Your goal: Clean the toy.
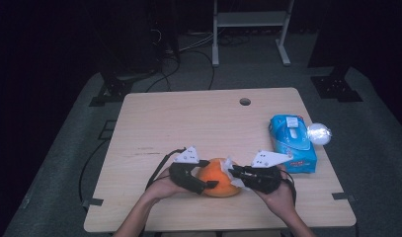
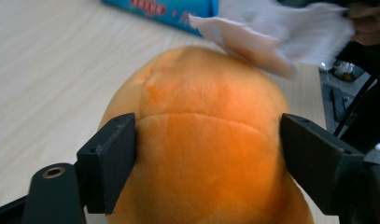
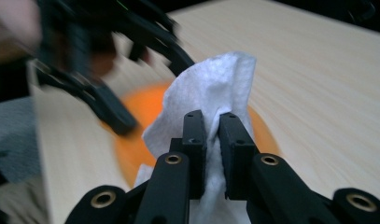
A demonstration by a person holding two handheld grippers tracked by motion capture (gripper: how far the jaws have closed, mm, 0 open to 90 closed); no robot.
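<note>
Between the jaws of the left gripper (image 1: 210, 185) sits an orange plush toy (image 2: 211, 140), both pads pressed into its soft sides and holding it down on the counter (image 1: 188, 118). Just past it, the right gripper (image 3: 212, 135) has its jaws clenched on a folded white wipe (image 3: 215, 79), which hangs over the far top of the toy, seemingly ready to rub it. Beyond the right gripper lies a blue pack of wipes (image 1: 292, 143), with a crumpled clear wrapper (image 1: 319, 133) touching its far side. One risk, as I judge it: the plush gives under pressure, so a firm stroke could roll or squeeze it out of the left jaws. Another: the wipe is pinched by a small fold, and dragging across the nap may tug it free.
</note>
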